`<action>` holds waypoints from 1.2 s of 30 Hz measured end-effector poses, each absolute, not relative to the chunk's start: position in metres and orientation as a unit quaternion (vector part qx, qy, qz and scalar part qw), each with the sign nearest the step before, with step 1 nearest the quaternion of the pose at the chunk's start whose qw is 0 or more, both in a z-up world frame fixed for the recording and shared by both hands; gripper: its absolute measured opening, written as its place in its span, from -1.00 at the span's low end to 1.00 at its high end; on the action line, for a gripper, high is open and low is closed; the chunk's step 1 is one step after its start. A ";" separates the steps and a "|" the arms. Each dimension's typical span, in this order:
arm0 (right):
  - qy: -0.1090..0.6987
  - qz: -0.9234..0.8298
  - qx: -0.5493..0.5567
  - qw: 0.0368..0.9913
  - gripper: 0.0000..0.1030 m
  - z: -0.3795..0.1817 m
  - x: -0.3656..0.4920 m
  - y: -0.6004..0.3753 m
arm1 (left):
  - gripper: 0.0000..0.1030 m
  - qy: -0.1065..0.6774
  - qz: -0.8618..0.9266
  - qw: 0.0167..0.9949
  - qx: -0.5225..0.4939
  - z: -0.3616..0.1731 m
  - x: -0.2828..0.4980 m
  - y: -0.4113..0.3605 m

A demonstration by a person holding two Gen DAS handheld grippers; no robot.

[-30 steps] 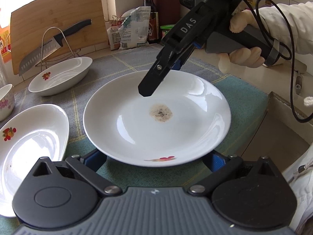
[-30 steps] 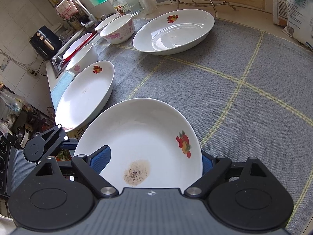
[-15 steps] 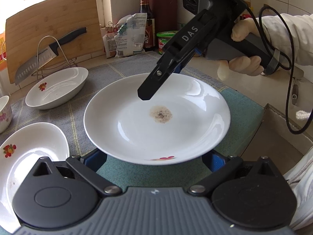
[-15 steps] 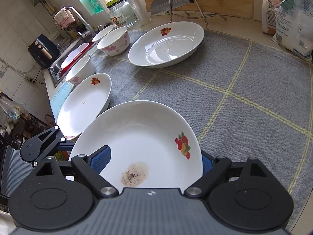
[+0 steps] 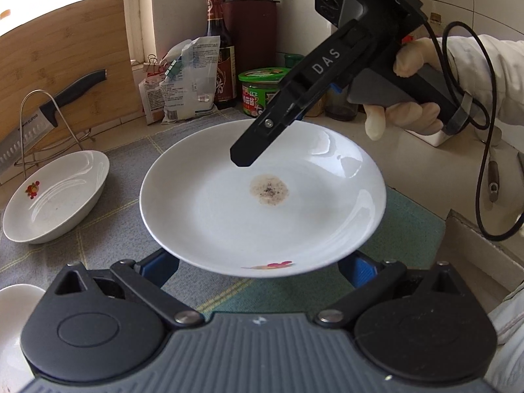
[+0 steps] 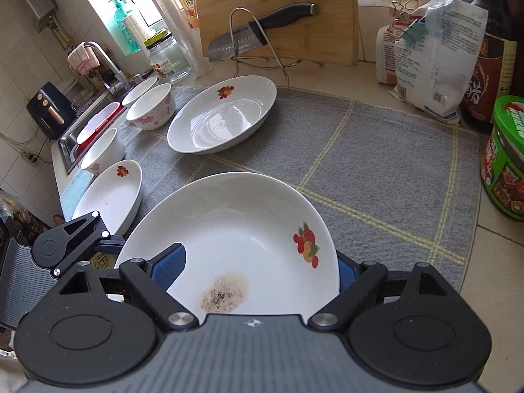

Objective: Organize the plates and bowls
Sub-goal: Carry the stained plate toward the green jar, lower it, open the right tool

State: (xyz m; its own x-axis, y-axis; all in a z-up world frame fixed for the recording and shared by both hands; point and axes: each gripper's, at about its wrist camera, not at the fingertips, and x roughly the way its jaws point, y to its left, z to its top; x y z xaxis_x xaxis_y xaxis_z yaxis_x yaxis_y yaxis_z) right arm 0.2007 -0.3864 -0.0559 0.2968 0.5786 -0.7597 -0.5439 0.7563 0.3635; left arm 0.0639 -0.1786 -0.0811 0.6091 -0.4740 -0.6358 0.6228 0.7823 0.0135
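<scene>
A white plate [image 5: 229,216] with a brown stain and a fruit print is lifted above the grey mat; it also shows in the right wrist view [image 6: 242,239]. My right gripper [image 6: 262,265] is shut on its rim, one finger [image 5: 249,154] lying over the inside. My left gripper [image 5: 258,265] sits under the plate's near edge with its jaws wide apart; its body shows in the right wrist view [image 6: 65,245]. Two white oval dishes [image 6: 222,118] [image 6: 108,193] and several bowls [image 6: 150,104] stand on the mat to the left.
A cutting board [image 6: 275,6] and a knife on a wire rack [image 6: 262,29] stand at the back. Bags [image 6: 435,52], a sauce bottle [image 5: 221,49] and a green-lidded jar [image 6: 507,157] stand at the right. A sink [image 6: 88,127] lies at the far left.
The plate has risen off the mat with both grippers and tilted a little. The oval dishes now look farther away and lower in both views.
</scene>
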 end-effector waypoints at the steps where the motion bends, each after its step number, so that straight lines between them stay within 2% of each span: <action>1: 0.479 0.347 0.019 0.806 0.82 -0.056 0.203 -0.389 | 0.98 0.318 -0.310 0.888 0.117 -0.082 0.067 -0.181; 18: 0.460 0.314 0.019 0.830 0.82 -0.065 0.237 -0.435 | 0.98 0.321 -0.324 0.879 0.138 -0.095 0.120 -0.222; 36: 0.464 0.288 0.009 0.837 0.82 -0.085 0.256 -0.440 | 0.98 0.340 -0.313 0.876 0.140 -0.105 0.146 -0.239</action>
